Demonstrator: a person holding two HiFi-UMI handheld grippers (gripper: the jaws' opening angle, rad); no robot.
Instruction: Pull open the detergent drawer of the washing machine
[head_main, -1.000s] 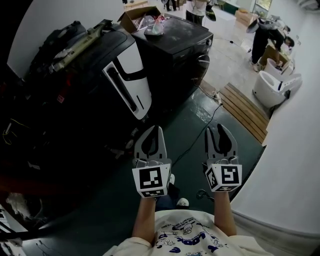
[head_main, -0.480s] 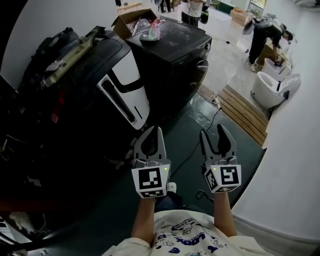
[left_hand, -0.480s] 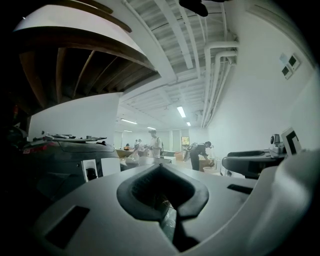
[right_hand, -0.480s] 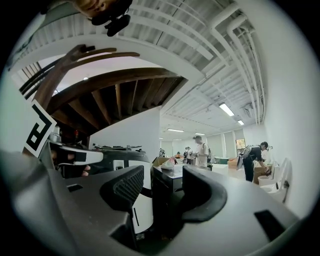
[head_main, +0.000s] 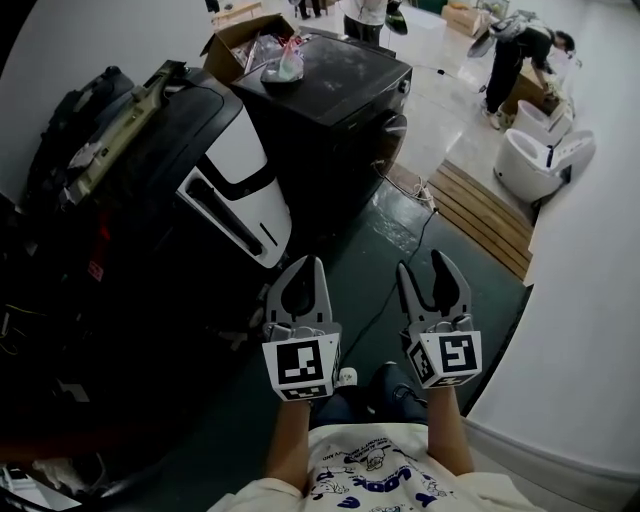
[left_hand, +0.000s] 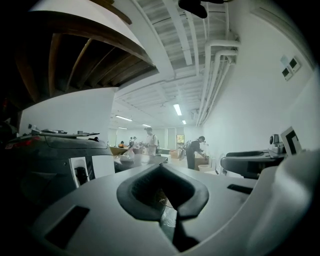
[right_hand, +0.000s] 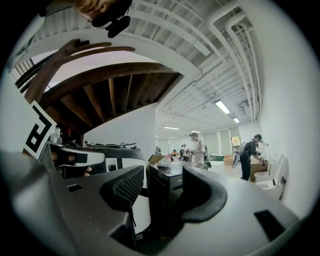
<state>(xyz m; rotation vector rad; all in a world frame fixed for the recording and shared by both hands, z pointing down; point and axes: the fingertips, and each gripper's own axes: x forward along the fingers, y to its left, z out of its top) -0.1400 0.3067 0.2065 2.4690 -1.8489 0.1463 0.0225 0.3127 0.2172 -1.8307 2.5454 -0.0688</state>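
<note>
Nothing of the pull is done yet. The black, box-shaped washing machine (head_main: 350, 85) stands well ahead of me across the dark green floor (head_main: 478, 285), with an open brown cardboard box (head_main: 235, 40) on its lid, and neither tool touches it. Its front faces down and to the right in the head view, toward that floor. I cannot pick out the detergent drawer on the dark face. I judge it would sit near the top edge, its long axis running back into the cabinet, so the pull would come straight out of that face.

My left gripper (head_main: 312, 262) has its jaws pressed together on nothing. My right gripper (head_main: 420, 262) has just been opening its jaws. They stand spread and empty, with the machine framed between them far off. What is left: approach, find the drawer front, hook it and draw it out.
</note>
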